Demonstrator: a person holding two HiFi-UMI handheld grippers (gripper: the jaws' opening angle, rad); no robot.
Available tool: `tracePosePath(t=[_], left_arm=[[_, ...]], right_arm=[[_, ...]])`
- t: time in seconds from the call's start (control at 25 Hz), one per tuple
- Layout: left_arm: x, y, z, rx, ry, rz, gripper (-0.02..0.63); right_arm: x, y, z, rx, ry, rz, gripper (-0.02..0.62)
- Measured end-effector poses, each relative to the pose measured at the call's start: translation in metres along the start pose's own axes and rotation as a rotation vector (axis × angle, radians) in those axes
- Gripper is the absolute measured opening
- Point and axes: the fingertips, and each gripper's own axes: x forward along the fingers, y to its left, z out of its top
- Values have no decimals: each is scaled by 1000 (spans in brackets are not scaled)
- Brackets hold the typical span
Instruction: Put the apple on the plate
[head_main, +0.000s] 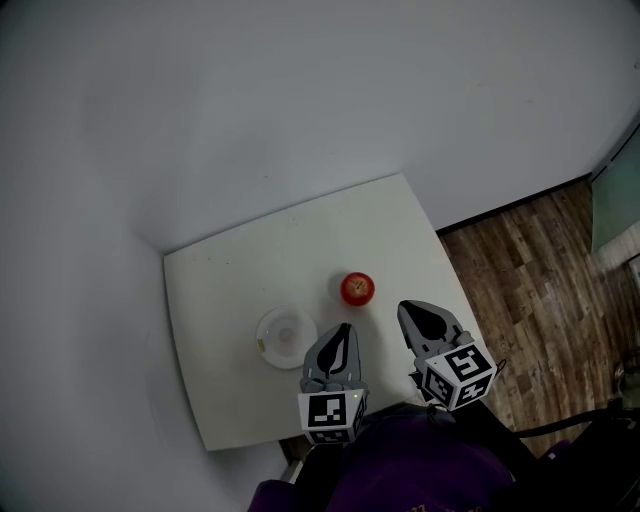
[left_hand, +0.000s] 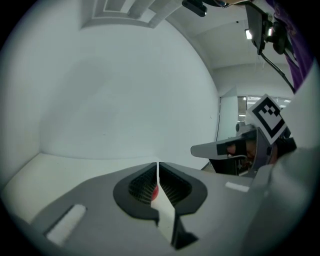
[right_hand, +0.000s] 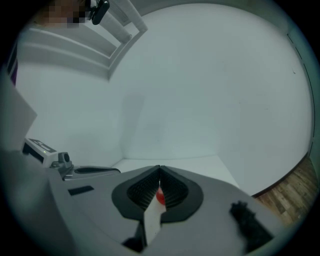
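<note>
Pale walls corner a white tabletop (head_main: 230, 290), where the apple (head_main: 357, 288) sits untouched, just ahead of both gripper tips and roughly between them. It stands apart from the plate (head_main: 262, 340), up and to the right of it. The left gripper (head_main: 344, 330) and right gripper (head_main: 406, 311) both have their jaws pressed together, holding nothing. Whichever one reaches should spread wide first, straddle the fruit's widest part, then close gently so that it does not roll.

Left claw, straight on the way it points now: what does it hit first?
Most likely the apple: it lies just ahead of the left claw, and red shows through the slit of its shut jaws. Tilted slightly down, it might touch the table first; depth is unclear.
</note>
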Motion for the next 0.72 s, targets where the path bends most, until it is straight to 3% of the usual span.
tracePosePath(t=[0.72], left_arm=[[52,-4,-34,-12,92,-156,121]], right_arm=[[1,-19,1,3,6,-102,11]])
